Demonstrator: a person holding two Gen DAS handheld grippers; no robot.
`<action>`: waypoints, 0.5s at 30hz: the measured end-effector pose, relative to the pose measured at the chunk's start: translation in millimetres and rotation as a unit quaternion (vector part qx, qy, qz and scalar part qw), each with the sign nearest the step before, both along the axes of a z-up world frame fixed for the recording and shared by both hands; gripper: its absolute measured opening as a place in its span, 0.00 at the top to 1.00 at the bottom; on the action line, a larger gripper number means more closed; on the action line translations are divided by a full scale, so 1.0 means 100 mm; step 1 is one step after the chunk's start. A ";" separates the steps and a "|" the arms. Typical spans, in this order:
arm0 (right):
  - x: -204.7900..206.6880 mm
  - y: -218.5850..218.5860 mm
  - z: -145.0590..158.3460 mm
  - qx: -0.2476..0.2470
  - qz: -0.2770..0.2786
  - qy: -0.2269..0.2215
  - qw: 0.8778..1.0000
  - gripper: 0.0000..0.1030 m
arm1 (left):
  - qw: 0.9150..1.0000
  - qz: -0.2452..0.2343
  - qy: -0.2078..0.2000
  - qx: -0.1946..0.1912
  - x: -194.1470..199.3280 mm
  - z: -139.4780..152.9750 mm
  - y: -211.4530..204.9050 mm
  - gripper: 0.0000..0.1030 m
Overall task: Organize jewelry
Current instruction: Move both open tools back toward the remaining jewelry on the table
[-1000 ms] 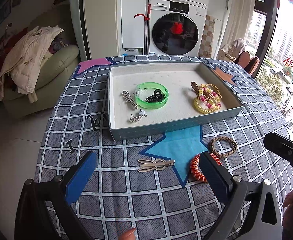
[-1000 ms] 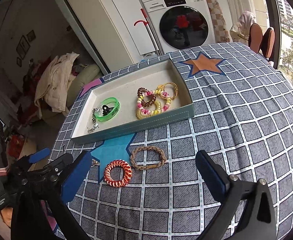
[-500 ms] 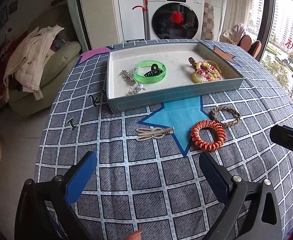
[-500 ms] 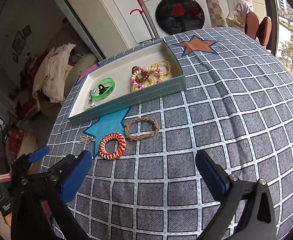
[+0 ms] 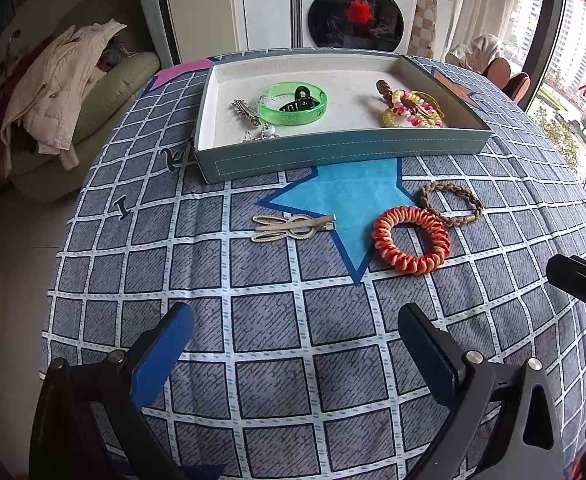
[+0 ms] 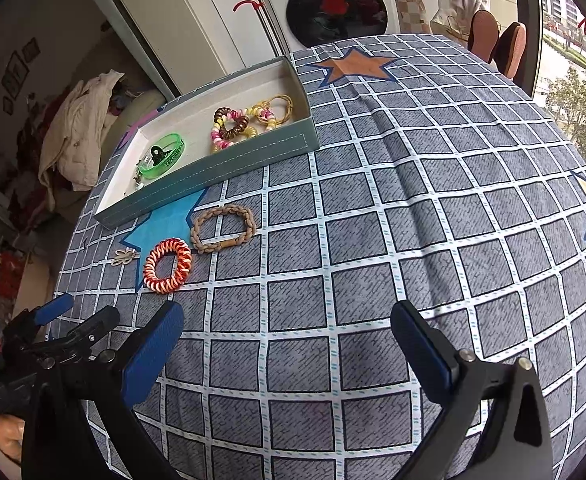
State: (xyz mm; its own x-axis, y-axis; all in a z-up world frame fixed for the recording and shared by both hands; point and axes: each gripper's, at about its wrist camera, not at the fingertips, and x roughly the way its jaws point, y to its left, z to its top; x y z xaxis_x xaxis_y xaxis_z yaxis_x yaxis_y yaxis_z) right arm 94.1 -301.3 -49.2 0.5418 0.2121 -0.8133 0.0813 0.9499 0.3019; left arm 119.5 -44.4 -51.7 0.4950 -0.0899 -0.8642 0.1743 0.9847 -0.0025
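Note:
A shallow teal box [image 5: 341, 156] with a white inside holds a green bangle [image 5: 293, 103], a black claw clip, silver clips and several coil hair ties [image 5: 411, 110]. On the cloth in front of it lie a gold hair clip [image 5: 293, 227], an orange coil hair tie [image 5: 411, 239] and a brown braided bracelet [image 5: 451, 203]. My left gripper [image 5: 295, 340] is open and empty, well short of these. My right gripper [image 6: 287, 338] is open and empty, to the right of them; the orange tie [image 6: 168, 266] and the bracelet [image 6: 224, 229] lie ahead on its left.
The table has a grey checked cloth [image 6: 413, 184] with coloured stars. Behind it stand a washing machine [image 5: 357, 8] and a couch with clothes [image 5: 65, 96]. Chairs [image 6: 497, 46] stand at the far right, by the window.
Both grippers have drawn back from the box toward the table's near edge. The loose pieces and the box now lie farther ahead. Both stay open and empty.

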 end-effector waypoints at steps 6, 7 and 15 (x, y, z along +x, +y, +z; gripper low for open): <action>0.06 -0.05 -0.04 -0.012 0.001 0.008 1.000 0.00 | 1.000 0.003 0.006 -0.014 0.01 -0.01 -0.05 0.00; 0.07 -0.06 -0.04 -0.012 0.001 0.008 1.000 0.00 | 1.000 0.004 0.008 -0.016 0.02 -0.01 -0.05 0.00; 0.25 -0.05 0.01 -0.030 0.011 0.006 0.999 0.00 | 0.999 0.015 0.016 -0.028 0.09 -0.02 -0.04 0.00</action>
